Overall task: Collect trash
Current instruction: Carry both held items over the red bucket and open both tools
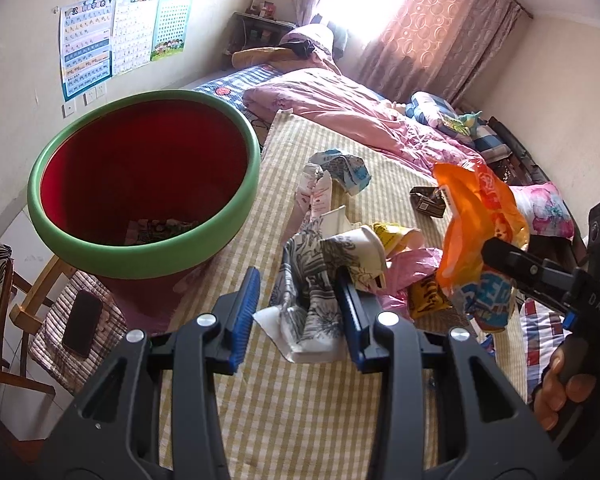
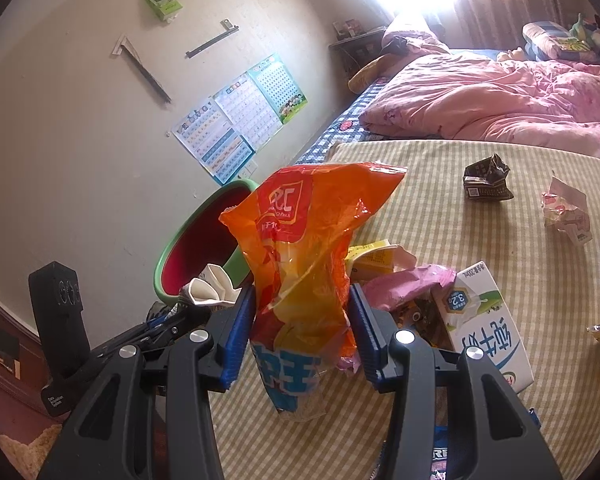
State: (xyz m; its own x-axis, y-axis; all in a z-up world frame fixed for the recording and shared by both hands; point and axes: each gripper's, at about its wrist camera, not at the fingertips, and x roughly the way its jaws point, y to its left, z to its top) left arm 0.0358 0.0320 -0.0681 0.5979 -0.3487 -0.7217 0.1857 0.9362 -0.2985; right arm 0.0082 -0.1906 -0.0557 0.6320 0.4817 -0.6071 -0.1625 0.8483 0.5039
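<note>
You are working over a striped mat (image 1: 300, 400) on a bed. Your left gripper (image 1: 296, 312) is pinching a crumpled paper cup and wrapper (image 1: 324, 280) in narrow jaws. Your right gripper (image 2: 302, 328) is clamping an orange snack bag (image 2: 300, 248). Beyond lies more litter, with a milk carton (image 2: 488, 328) beside it. The red bin (image 1: 144, 192) is sitting at the mat's left edge.

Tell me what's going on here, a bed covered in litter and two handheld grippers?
A person is clearing trash off the checked bed cover with two handheld grippers. The right gripper has its jaws closed on an orange snack bag, lifted upright. The left gripper holds a crumpled patterned wrapper between its jaws. The red bin with a green rim stands beside them, a few scraps already inside. More litter remains on the bed.
</note>
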